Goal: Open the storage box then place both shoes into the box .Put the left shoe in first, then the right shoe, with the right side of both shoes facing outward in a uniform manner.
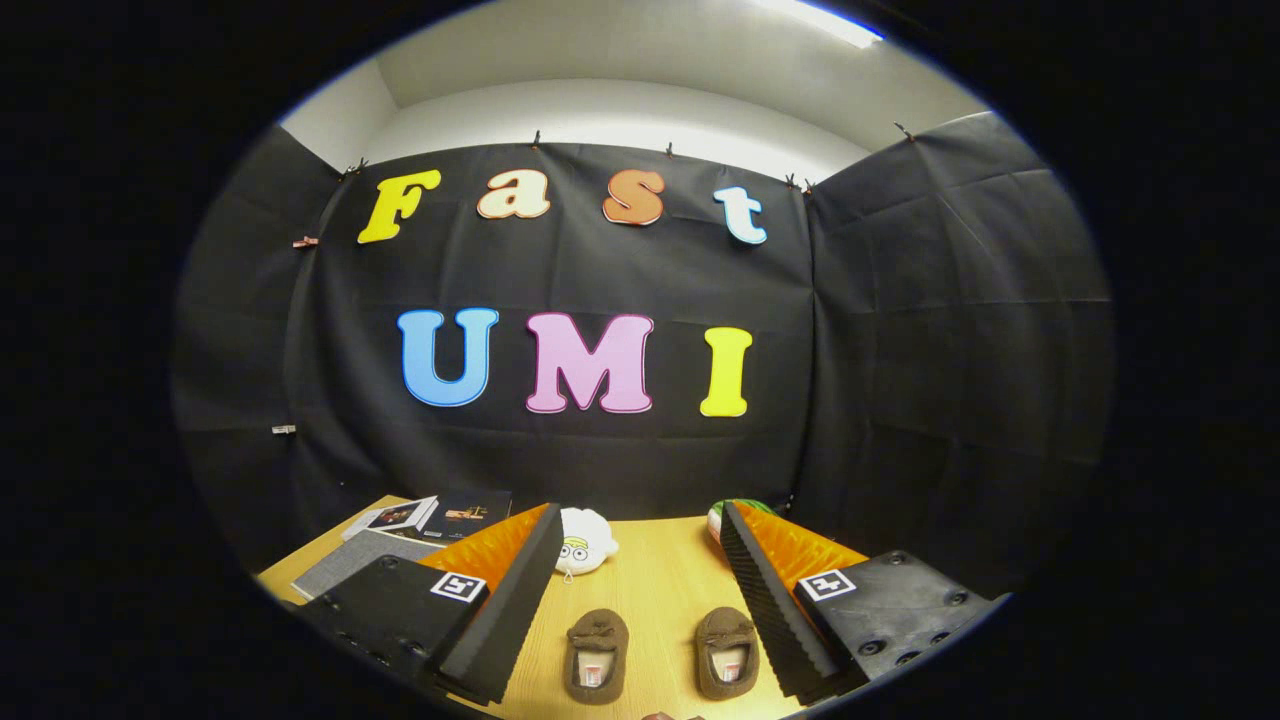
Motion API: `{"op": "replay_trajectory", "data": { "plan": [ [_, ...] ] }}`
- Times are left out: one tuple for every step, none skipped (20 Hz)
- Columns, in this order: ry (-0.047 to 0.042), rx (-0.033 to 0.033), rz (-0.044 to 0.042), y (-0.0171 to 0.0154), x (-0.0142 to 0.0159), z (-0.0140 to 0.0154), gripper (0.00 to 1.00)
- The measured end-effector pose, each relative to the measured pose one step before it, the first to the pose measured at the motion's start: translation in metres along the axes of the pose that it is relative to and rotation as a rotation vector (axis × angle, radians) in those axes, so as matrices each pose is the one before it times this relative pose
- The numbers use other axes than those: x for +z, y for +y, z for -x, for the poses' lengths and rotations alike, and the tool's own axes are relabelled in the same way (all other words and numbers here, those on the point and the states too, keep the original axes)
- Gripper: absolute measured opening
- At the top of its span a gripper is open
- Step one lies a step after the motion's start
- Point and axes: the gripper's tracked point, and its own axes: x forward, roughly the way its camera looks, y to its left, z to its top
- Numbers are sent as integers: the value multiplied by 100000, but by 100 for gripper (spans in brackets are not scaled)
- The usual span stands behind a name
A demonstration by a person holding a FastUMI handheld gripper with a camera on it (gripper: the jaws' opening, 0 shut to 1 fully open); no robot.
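Nothing was really done yet: the tongs (640, 560) hung spread wide and empty above the wooden surface (655, 570), both small brown fuzzy slippers (597, 655) sat side by side between them, and the grey fabric storage box (350, 570) waited far left, apparently untouched.

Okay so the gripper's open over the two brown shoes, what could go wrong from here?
1. The two brown shoes look alike and lie side by side between the open gripper fingers, so grabbing the right one first is easy.
2. The grey box sits off beyond the left finger, lid seemingly still shut; picking up a shoe before opening it breaks the order.
3. The white plush toy lies just ahead and could get knocked.
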Motion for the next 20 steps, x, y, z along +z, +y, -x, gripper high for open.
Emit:
{"op": "replay_trajectory", "data": {
  "plan": [
    [860,-398,-816,-107,-275,-110,97],
    [665,-122,-523,28,-184,-72,97],
    [482,114,-237,237,-122,-88,97],
    [436,368,150,213,-187,-106,97],
    [401,569,319,280,-186,-121,97],
    [521,939,134,359,-115,-187,97],
    [1438,1321,-352,392,-282,-324,97],
    [1289,1717,-740,525,-325,-265,97],
    [1236,946,-586,320,-176,-283,97],
    [1368,870,-520,300,-235,-342,97],
    [1532,1614,-913,477,-382,-233,97],
    [1511,2317,-1731,656,-312,-386,97],
    [2108,2875,-2165,801,-401,-265,97],
    [2850,2749,-2151,723,-754,-470,97],
    [3361,2421,-2590,620,-752,-411,97],
    [3605,3143,-3314,667,-859,-324,98],
    [3503,3039,-4062,815,-769,-505,98],
    [3380,2960,-4480,628,-822,-442,98],
    [3488,2285,-4693,627,-765,-524,98],
    [3725,2351,-4918,456,-866,-530,99]
  ]
}}
